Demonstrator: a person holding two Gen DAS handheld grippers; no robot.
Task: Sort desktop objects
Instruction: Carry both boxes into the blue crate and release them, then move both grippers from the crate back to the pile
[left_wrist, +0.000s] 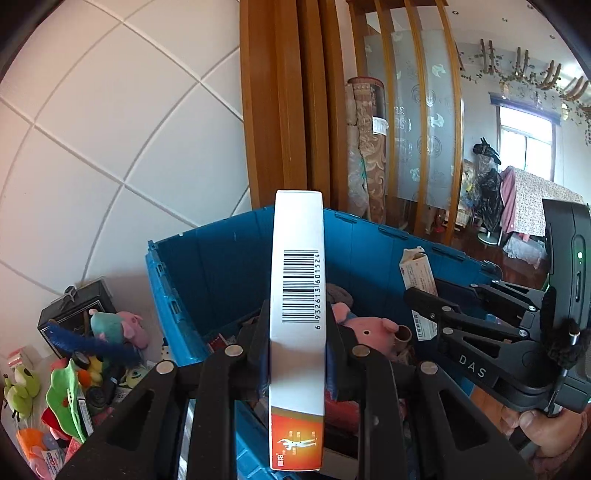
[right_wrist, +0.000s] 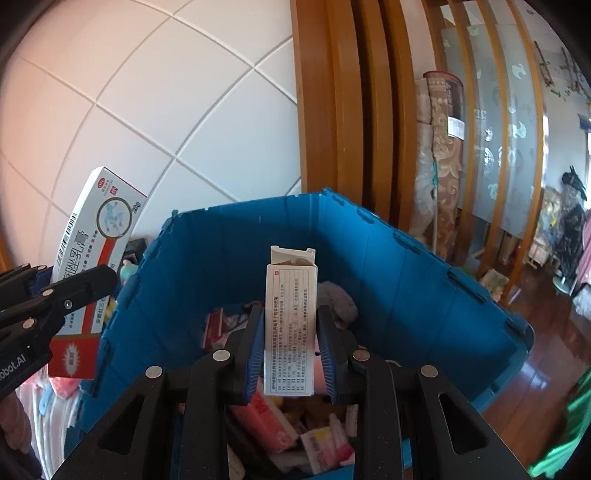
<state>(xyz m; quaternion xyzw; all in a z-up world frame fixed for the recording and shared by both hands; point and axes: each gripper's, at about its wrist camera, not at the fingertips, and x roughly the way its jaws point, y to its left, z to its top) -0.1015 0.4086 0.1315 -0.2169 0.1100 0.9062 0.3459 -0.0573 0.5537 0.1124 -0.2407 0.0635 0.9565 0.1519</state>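
Observation:
My left gripper (left_wrist: 295, 354) is shut on a long white carton with a barcode and an orange end (left_wrist: 297, 295), held upright over the blue crate (left_wrist: 207, 266). The same carton (right_wrist: 92, 258) and the left gripper (right_wrist: 74, 291) show at the left of the right wrist view. My right gripper (right_wrist: 291, 347) is shut on a small white medicine box with an open top flap (right_wrist: 290, 317), above the blue crate (right_wrist: 388, 266). In the left wrist view that small box (left_wrist: 417, 273) and the right gripper (left_wrist: 436, 314) appear at the right, over the crate.
The crate holds a pink plush pig (left_wrist: 369, 332), a grey soft toy (right_wrist: 338, 299) and several packets (right_wrist: 266, 417). Plush toys and a black box (left_wrist: 77, 314) lie left of the crate. A white tiled wall and a wooden door frame (left_wrist: 280, 103) stand behind.

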